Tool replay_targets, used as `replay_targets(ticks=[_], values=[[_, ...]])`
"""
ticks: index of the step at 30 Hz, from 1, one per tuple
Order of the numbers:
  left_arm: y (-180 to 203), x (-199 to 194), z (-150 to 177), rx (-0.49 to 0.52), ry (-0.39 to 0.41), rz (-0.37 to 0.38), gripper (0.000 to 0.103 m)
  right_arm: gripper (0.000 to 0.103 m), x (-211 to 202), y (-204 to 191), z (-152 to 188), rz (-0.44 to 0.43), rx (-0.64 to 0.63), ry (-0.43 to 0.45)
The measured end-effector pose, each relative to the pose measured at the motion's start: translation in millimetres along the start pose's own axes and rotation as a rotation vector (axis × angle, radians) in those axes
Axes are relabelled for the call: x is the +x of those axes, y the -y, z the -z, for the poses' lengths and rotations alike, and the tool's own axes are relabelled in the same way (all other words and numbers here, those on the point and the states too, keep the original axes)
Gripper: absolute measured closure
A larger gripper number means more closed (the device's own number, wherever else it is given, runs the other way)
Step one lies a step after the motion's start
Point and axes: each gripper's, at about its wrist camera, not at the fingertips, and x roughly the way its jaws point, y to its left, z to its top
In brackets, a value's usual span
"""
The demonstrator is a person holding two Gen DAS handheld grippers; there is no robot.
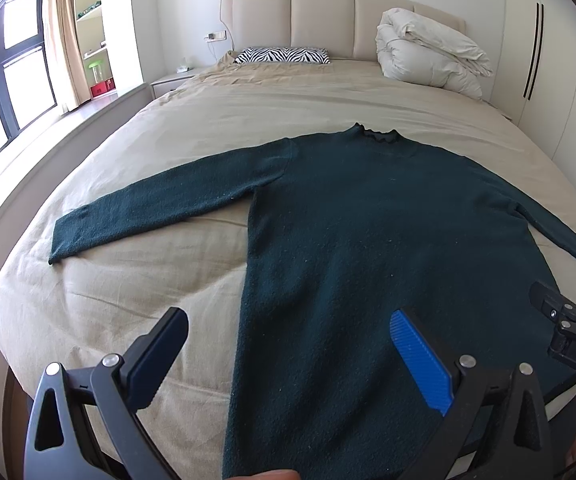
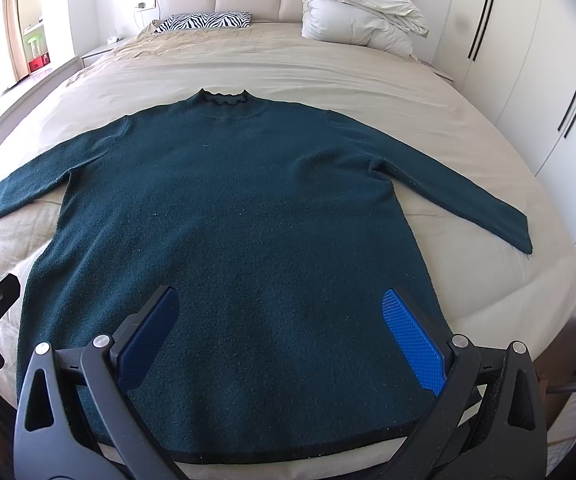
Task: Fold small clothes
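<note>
Beige bed (image 2: pixel 328 76), teal sweater (image 2: pixel 231 216) spread seemingly flat

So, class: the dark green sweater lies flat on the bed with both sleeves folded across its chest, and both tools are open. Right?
Not quite. The sweater lies flat on the bed, but both sleeves are spread out to the sides, as the right wrist view shows. The left tool and right tool are indeed open.

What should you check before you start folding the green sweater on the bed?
1. Sweater lying flat on the bed: ok.
2. Both sleeves spread out to the sides: ok.
3. Left gripper open, holding nothing: ok.
4. Right gripper open, holding nothing: ok.
5. Bottom hem straight and in reach: ok.
6. Anything hidden under the sweater: cannot tell.
</note>
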Motion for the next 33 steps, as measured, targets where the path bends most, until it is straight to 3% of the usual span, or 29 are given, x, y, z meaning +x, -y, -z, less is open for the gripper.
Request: replay_targets(ticks=[33], values=[[-2.2, 1.2, 3.5, -0.004, -0.009, 0.0, 0.0, 0.0, 2.4, -0.9, 1.6, 0.008, 0.005, 0.0]])
